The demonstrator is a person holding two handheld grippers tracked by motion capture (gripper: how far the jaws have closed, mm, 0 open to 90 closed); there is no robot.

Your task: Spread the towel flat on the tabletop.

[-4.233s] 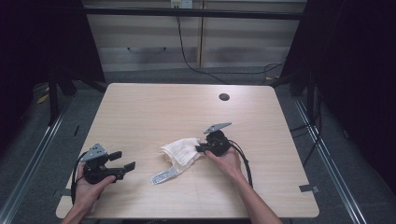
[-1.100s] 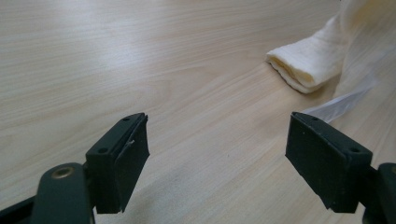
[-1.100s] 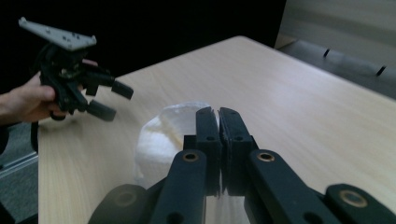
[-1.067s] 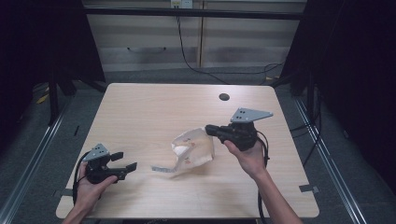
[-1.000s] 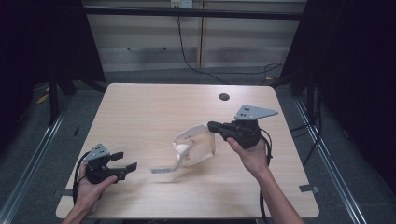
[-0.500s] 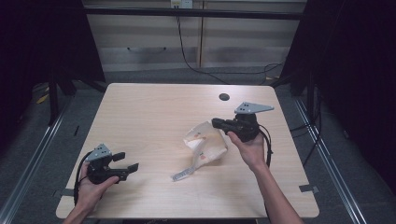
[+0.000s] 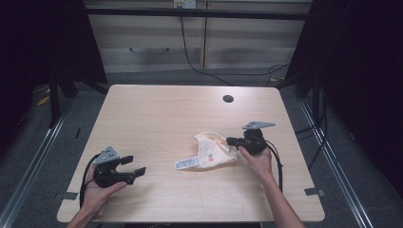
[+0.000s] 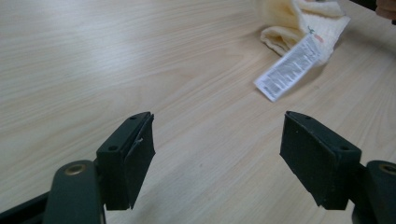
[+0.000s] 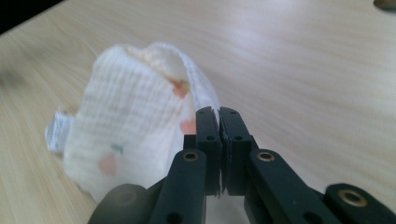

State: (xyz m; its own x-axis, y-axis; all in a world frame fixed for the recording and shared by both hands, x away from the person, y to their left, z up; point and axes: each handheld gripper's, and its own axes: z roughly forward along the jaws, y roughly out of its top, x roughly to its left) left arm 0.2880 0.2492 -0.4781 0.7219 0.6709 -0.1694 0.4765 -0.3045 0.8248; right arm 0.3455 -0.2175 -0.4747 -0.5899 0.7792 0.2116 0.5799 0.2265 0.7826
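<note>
A cream cloth [image 7: 214, 151] with small coloured prints lies bunched on the wooden table [image 7: 157, 114], right of the middle. Its white label [image 7: 186, 164] trails out to the left. My right gripper [image 7: 230, 141] is at the cloth's right edge, low over the table, and is shut on that edge. In the right gripper view the jaws [image 9: 218, 114] are pressed together with the cloth [image 9: 135, 121] bulging up on their left. My left gripper [image 7: 134, 165] rests near the front left, open. Its jaws have just been closing a little, with nothing between them [image 8: 217, 154]. The cloth [image 8: 303, 18] and label [image 8: 289, 67] lie far ahead of it.
A dark round hole [image 7: 228, 99] sits in the tabletop near the back edge. Black cables trail from both grippers toward the front. Bare wood lies between the left gripper and the cloth. Dark floor and metal rails surround the table.
My right gripper has come down with the cloth, which hung in the air a second ago and now lies bunched on the table. The left hand has stayed in place.
</note>
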